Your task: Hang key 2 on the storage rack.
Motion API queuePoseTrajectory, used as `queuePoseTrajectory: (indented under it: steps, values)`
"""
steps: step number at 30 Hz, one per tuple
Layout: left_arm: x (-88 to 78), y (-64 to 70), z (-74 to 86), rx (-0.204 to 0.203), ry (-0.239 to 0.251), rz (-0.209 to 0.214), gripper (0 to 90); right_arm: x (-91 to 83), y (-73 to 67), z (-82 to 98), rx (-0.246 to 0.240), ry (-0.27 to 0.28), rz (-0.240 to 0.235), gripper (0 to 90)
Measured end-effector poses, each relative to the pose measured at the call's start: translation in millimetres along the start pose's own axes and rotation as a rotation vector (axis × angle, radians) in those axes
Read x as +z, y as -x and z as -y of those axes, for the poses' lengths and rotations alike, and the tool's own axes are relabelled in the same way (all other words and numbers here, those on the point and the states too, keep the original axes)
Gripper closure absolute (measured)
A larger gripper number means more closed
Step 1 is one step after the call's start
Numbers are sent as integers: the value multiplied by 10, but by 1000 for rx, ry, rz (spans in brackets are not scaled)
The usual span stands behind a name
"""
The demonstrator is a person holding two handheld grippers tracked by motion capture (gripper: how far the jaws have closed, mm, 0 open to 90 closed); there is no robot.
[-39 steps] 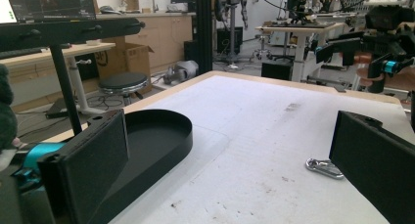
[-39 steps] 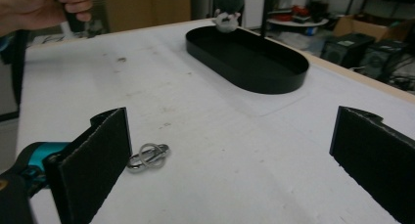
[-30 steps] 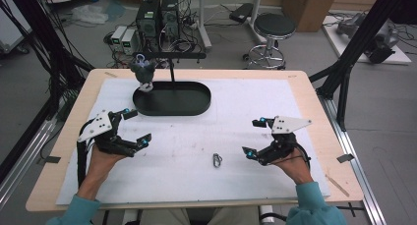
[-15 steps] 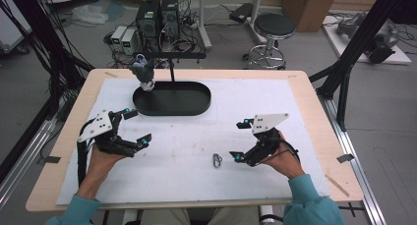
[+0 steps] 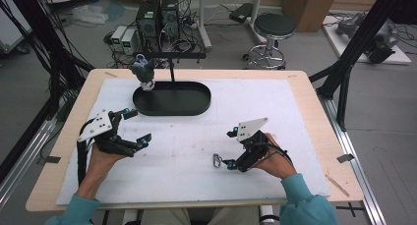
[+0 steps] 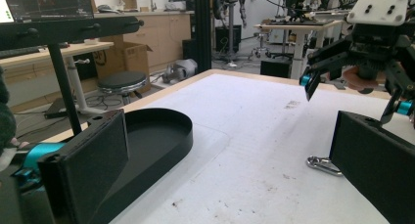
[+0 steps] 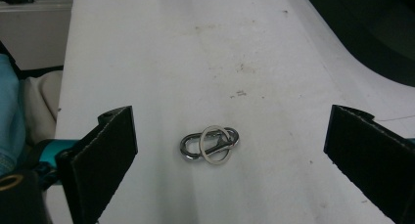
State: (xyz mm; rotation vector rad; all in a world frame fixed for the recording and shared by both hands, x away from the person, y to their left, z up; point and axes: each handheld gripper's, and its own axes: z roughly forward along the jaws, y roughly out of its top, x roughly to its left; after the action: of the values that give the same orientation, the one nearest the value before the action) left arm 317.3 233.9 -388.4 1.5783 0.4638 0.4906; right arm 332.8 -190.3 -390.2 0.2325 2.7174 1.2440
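Note:
A small metal clip with a ring point(image 5: 217, 160) lies on the white mat point(image 5: 285, 112) near the front. My right gripper point(image 5: 230, 150) is open just right of it, jaws pointing left. In the right gripper view the clip point(image 7: 210, 144) lies flat between the two spread jaws, close to them. My left gripper point(image 5: 138, 126) is open and empty at the left of the mat, just in front of the black oval tray point(image 5: 183, 101). In the left gripper view the clip point(image 6: 323, 164) sits by the right jaw, with the right gripper point(image 6: 352, 94) beyond it.
A black stand point(image 5: 172, 63) with a crossbar rises at the tray's far side. A dark grey fuzzy object point(image 5: 143, 73) hangs from it over the tray's left end. The tray point(image 6: 156, 136) looks empty. Wooden table edges point(image 5: 314, 102) frame the mat.
The right gripper has moved left and a little toward the person, closing in on the clip until its open jaws flank it. The left gripper has stayed put.

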Motion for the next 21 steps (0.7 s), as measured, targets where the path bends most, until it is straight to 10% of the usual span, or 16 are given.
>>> queuePoseTrajectory:
  steps: [21]
  values:
    - [5, -18, 11, -5, -7, 6, 17, 335, -19, -61, -44, -159, -35, 208]
